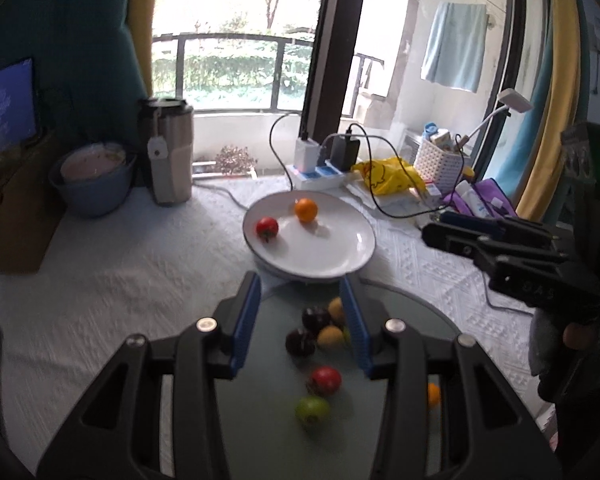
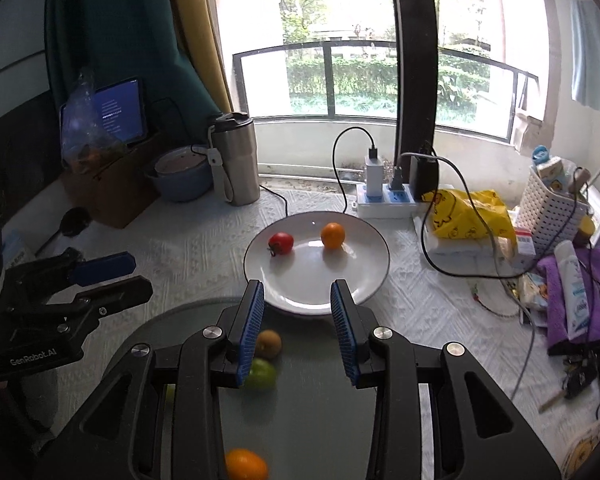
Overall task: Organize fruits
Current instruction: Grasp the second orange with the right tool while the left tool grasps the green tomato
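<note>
A white plate (image 1: 356, 256) (image 2: 316, 280) on the white cloth holds a red tomato (image 1: 267, 228) (image 2: 281, 243) and an orange (image 1: 306, 209) (image 2: 333, 235). In front of it lies a round grey tray (image 1: 268, 420) (image 2: 308, 400) with several loose fruits: dark plums (image 1: 300, 342), a red fruit (image 1: 325, 380), a green fruit (image 1: 312, 410) (image 2: 262, 374), a brown fruit (image 2: 269, 344) and an orange one (image 2: 246, 464). My left gripper (image 1: 299, 284) (image 2: 142, 274) hovers open over the tray, holding nothing. My right gripper (image 2: 297, 286) (image 1: 436, 226) hangs beside it, open and empty, tips toward the plate's near rim.
Behind the plate stands a power strip (image 2: 384, 200) with chargers and trailing cables. A steel tumbler (image 2: 236, 160) and a blue bowl (image 2: 180, 178) stand at the back left beside a cardboard box (image 2: 112, 196). A yellow bag (image 2: 472, 216), a white basket (image 2: 548, 204) and a purple cloth (image 2: 572, 304) crowd the right.
</note>
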The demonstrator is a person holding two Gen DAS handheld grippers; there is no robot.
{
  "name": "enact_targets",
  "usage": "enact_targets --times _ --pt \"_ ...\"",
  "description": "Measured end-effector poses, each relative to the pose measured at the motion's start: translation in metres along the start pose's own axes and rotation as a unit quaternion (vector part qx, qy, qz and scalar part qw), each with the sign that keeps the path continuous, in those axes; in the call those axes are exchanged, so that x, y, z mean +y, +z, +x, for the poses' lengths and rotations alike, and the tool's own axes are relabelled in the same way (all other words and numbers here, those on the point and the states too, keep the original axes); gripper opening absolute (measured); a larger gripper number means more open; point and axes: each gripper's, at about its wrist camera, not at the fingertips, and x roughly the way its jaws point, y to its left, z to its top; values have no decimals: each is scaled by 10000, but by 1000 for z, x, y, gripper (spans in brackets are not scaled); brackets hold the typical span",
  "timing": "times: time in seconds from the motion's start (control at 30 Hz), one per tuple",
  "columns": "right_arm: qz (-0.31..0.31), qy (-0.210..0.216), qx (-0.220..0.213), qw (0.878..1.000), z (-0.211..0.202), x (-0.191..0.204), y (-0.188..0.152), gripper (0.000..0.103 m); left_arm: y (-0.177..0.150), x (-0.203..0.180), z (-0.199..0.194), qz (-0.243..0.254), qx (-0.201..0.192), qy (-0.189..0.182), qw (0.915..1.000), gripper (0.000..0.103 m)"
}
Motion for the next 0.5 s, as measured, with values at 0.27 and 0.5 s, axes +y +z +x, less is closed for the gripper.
enact_targets --times 0.27,0.5 --pt "-157 48 47 9999 -28 11 -32 37 -43 -3 -13 -197 225 -12 9996 43" --pt "-287 95 208 9993 -37 21 -58 37 -72 0 -11 -322 480 76 9983 44"
